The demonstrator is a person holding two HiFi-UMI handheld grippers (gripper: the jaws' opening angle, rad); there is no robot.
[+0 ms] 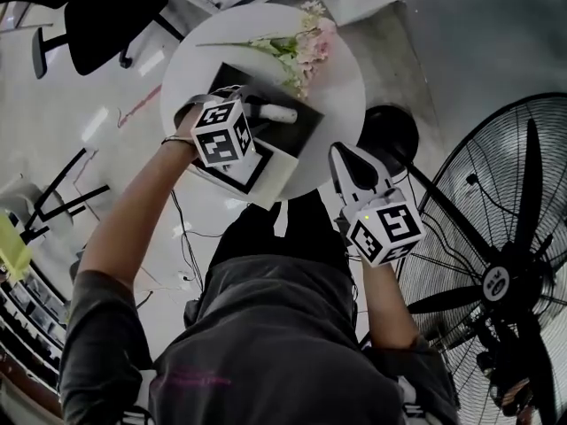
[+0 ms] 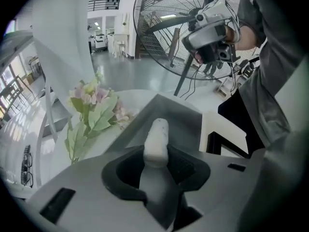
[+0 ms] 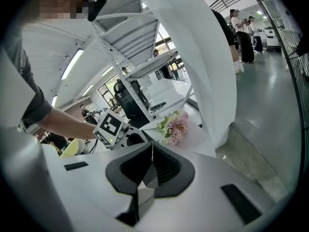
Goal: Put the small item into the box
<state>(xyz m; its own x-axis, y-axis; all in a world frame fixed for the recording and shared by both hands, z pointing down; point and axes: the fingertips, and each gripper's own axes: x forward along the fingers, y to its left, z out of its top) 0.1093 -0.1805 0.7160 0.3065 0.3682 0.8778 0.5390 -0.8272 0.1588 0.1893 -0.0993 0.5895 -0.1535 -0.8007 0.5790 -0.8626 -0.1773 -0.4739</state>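
Left tool (image 2: 155, 154) is pinching the small white tube (image 2: 157, 135) by its near end, over the box (image 2: 183, 111) ahead; probably light, stiff, slippery. Right tool (image 3: 151, 164) is hanging pressed together.

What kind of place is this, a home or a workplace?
Probably a large workshop or lab hall, not a home: a big industrial fan stands by the round table, metal shelving racks stand nearby, and the polished floor stretches far.

A round white table (image 1: 341, 104) stands on a glossy grey floor (image 1: 469, 51). 1 large black fan (image 1: 505, 282) stands near right, 1 black office chair (image 1: 106, 16) far left.
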